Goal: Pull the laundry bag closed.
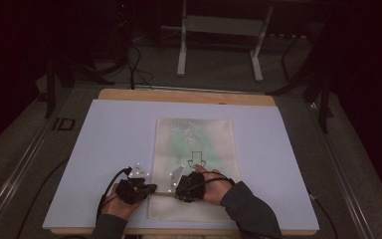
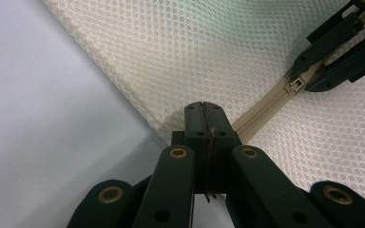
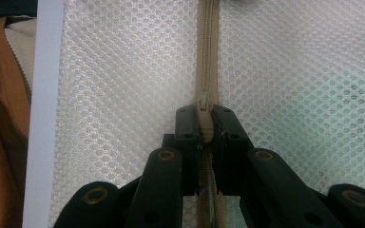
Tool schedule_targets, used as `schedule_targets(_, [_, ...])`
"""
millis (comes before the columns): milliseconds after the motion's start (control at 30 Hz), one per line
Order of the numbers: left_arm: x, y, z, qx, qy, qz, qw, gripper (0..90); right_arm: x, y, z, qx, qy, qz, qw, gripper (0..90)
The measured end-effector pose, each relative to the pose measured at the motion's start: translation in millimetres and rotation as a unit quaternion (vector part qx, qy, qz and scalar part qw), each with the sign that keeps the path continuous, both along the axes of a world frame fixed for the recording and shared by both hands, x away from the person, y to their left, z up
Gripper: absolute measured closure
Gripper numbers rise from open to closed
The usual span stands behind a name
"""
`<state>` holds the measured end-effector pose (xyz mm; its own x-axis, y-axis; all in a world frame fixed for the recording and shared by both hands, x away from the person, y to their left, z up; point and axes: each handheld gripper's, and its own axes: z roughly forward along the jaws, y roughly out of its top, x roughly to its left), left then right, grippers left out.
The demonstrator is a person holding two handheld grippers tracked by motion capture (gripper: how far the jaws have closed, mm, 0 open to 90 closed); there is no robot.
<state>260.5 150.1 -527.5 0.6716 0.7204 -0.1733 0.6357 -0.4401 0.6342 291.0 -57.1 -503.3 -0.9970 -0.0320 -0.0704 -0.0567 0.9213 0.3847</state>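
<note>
One mesh bag (image 1: 194, 149), cream, flat, is laid lengthwise on a white sheet (image 1: 104, 144) covering the counter (image 1: 129, 94). Greenish contents are seen faintly through the mesh in the far half; what they are cannot be told. A black arrow mark (image 1: 196, 159) is printed mid-bag. A beige zipper (image 3: 208, 47) is run across the near part of the bag. Its slider (image 3: 204, 109) is grasped between the clenched fingers of the right gripper (image 1: 183, 190), as shown in the right gripper view. The bag's left edge, at the zipper's end, is pinched by the fingers of the left gripper (image 1: 151, 188), which are pressed together on the mesh. The two grippers are held just beside each other.
</note>
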Motion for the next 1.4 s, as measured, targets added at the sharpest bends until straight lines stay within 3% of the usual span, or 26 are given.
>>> schedule_targets(333, [-0.6, -0.6, 0.0, 0.001, -0.001, 0.003, 1.0000, 89.7, -0.3, -1.7, 1.8, -0.012, -0.003, 0.004, 0.9999, 82.5])
schedule_targets(1400, [-0.5, 0.0, -0.3, -0.002, -0.001, 0.003, 1.0000, 89.6, 0.6, -10.4, 2.2, -0.013, 0.001, 0.003, 0.9999, 82.5])
